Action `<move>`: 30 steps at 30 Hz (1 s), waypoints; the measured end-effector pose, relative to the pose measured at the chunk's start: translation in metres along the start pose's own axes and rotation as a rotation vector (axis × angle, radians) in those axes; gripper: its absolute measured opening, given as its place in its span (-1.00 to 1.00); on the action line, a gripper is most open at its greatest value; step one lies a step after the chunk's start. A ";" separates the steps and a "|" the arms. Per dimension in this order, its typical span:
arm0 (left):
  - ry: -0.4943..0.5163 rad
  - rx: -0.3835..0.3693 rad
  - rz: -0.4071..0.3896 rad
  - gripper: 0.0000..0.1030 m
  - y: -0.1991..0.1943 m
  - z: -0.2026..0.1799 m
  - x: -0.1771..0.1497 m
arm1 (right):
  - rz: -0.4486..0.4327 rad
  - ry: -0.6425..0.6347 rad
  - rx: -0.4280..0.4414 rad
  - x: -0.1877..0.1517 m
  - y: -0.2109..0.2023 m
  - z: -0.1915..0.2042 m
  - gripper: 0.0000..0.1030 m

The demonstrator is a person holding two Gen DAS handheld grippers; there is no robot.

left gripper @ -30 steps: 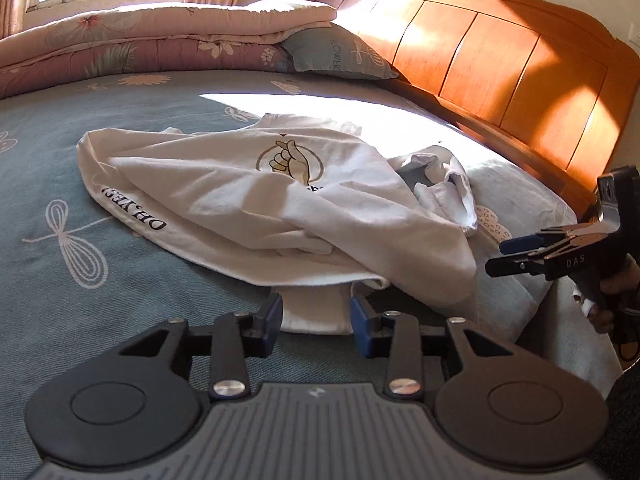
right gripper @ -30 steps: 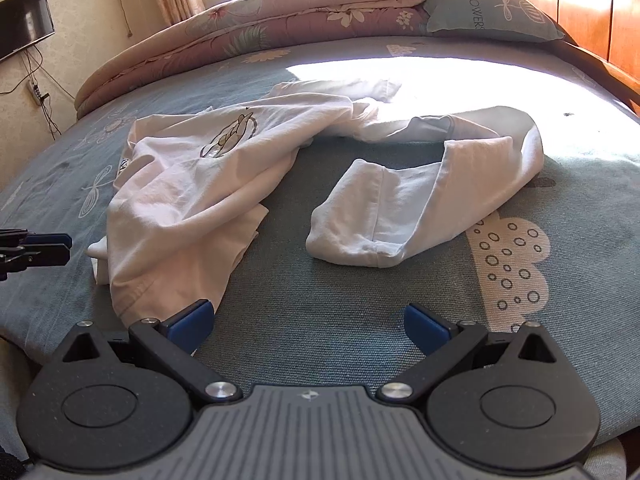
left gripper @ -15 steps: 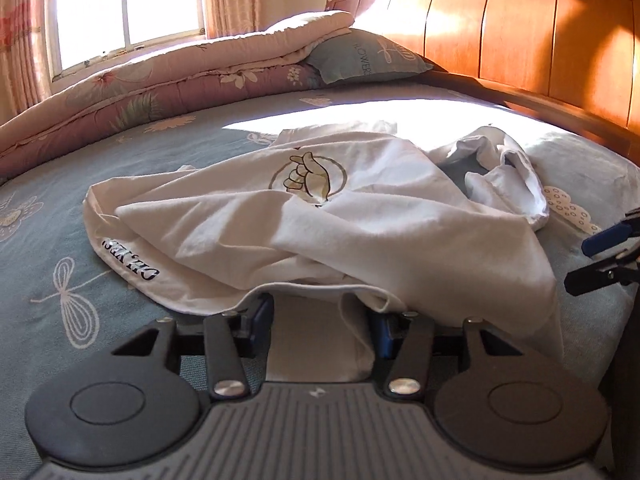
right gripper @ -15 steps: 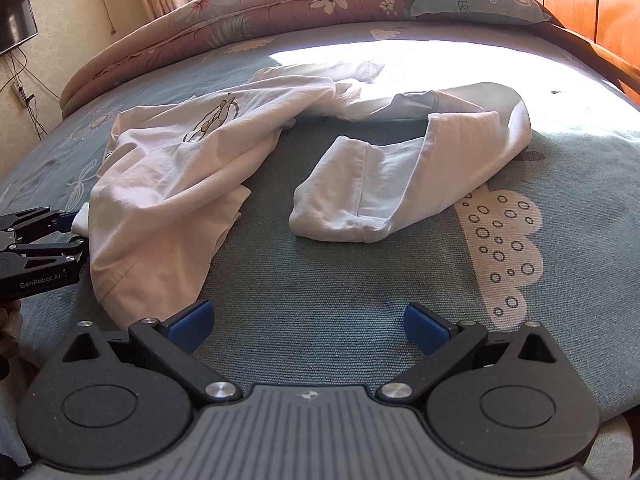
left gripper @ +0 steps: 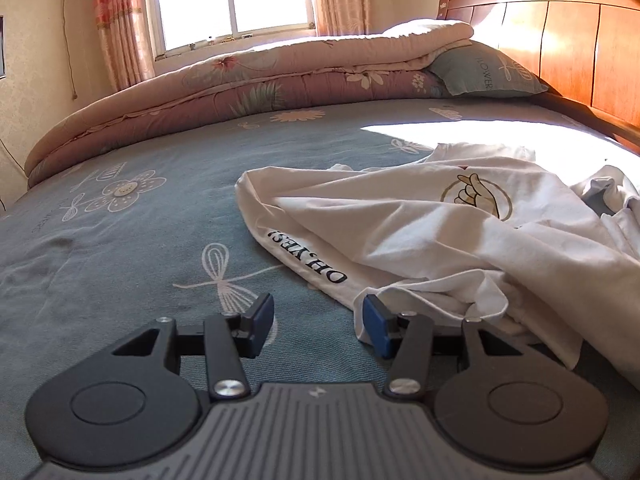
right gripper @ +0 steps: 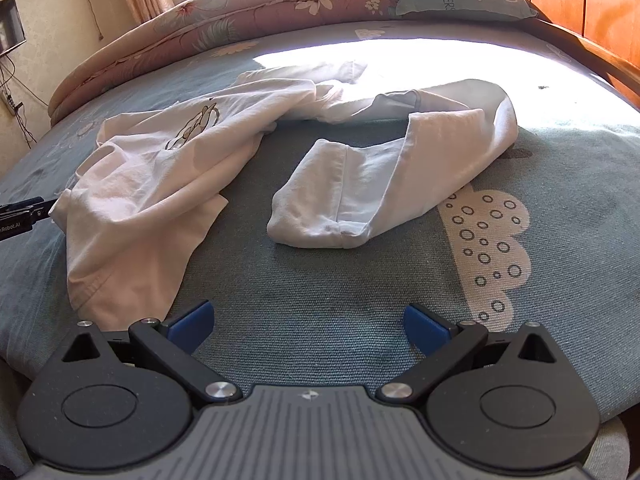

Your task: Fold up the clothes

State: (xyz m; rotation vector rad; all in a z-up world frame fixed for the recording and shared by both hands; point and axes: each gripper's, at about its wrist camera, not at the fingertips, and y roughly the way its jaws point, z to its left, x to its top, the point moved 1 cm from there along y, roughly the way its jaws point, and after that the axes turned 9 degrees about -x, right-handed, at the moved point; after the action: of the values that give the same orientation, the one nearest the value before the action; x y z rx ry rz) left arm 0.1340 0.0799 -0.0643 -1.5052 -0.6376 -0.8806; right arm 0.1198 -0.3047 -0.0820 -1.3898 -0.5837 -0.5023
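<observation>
A bed (left gripper: pixel 132 264) in grey-green patterned sheeting fills my frame. A crumpled white shirt (left gripper: pixel 420 232) lies on it at centre right; a folded floral quilt (left gripper: pixel 256 76) and a blue pillow (left gripper: pixel 480 72) rest along the upper edge, before the wooden headboard (left gripper: pixel 560 36).

Items counted on inspection:

- Bed (left gripper: pixel 140 248): one, under a grey-blue printed sheet.
- Headboard (left gripper: pixel 560 32): one, wooden.
- Shirt (right gripper: pixel 168 184): one, white, crumpled; one round hand print (left gripper: pixel 476 196) and one line of black lettering (left gripper: pixel 306 256) visible on it. Whether the sleeve-like white piece (right gripper: pixel 360 192) belongs to the same garment cannot be confirmed.
- Quilt (left gripper: pixel 248 80): one folded floral stack along the far edge; whether it is more than one quilt cannot be told.
- Pillow (left gripper: pixel 484 74): one.
- Window (left gripper: pixel 232 0): one.
- Curtains (left gripper: pixel 120 28): two, one on each side.
- Grippers: two, left gripper (left gripper: pixel 318 326) and right gripper (right gripper: pixel 308 326), two blue-padded fingers each.
- Wall screen (right gripper: pixel 10 28): one.
</observation>
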 end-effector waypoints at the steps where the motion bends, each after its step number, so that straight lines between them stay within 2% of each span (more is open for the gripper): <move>1: -0.037 -0.011 0.006 -0.07 -0.001 0.006 0.001 | -0.001 0.000 0.001 0.001 -0.001 0.000 1.00; 4: -0.126 -0.088 0.007 -0.02 -0.011 0.018 0.003 | -0.013 -0.014 0.018 0.006 -0.007 0.005 1.00; 5: -0.130 -0.110 0.012 0.09 -0.013 0.017 0.004 | -0.021 -0.022 0.030 0.008 -0.010 0.007 1.00; 10: -0.117 -0.227 0.024 0.33 -0.023 -0.005 0.011 | -0.080 -0.117 0.145 0.028 -0.026 0.040 1.00; 13: -0.097 -0.256 0.018 0.41 -0.028 -0.021 0.016 | -0.090 -0.174 0.214 0.037 -0.024 0.067 1.00; 17: -0.063 -0.271 -0.009 0.54 -0.036 -0.039 0.021 | -0.059 -0.234 0.282 0.039 -0.009 0.099 1.00; 21: -0.068 -0.271 -0.024 0.56 -0.041 -0.045 0.025 | -0.020 -0.306 0.184 0.031 0.017 0.112 1.00; 23: -0.078 -0.266 -0.020 0.57 -0.042 -0.045 0.025 | -0.016 -0.273 0.133 0.031 0.023 0.099 1.00; 26: -0.089 -0.259 0.000 0.57 -0.041 -0.042 0.023 | -0.003 -0.182 0.127 0.035 0.014 0.068 1.00; 30: -0.105 -0.259 0.005 0.57 -0.041 -0.043 0.024 | -0.050 -0.186 0.146 0.032 -0.014 0.042 1.00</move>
State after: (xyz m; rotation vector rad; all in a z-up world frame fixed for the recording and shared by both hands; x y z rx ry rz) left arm 0.1067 0.0402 -0.0217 -1.7945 -0.6130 -0.9110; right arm 0.1313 -0.2647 -0.0470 -1.2932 -0.7923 -0.3643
